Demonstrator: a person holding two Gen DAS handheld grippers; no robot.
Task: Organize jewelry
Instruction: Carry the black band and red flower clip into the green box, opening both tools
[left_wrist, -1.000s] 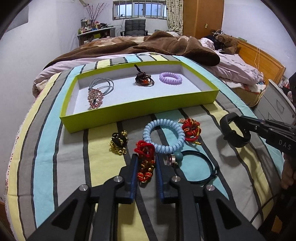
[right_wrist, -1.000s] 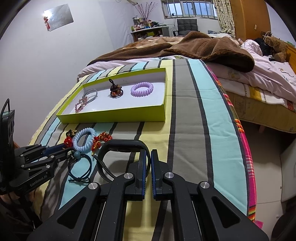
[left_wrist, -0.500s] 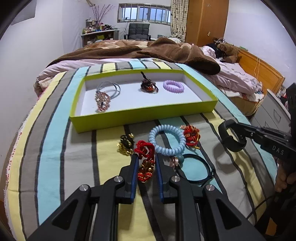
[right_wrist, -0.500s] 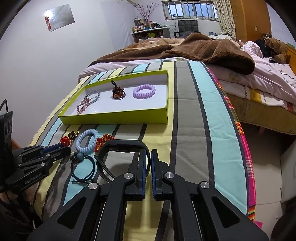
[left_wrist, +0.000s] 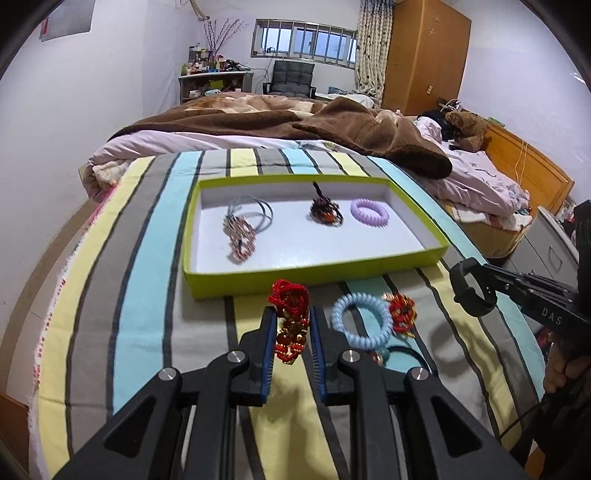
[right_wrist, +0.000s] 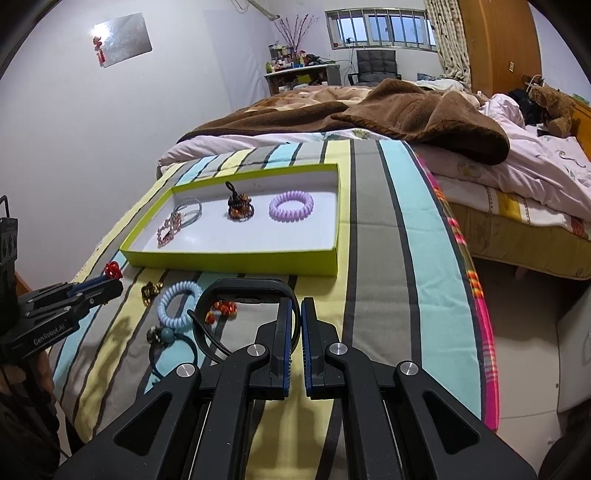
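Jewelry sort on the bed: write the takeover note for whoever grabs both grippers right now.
Left gripper: shut on the red beaded piece, held above the blanket near the tray's front wall.
Right gripper: shut on the black band, off the blanket.
Done: pink pendant, dark beaded charm and purple coil tie lie in the green tray.
Left: drop both held pieces in the tray, then move the blue coil tie, small red cluster, gold-black piece and black hair tie.
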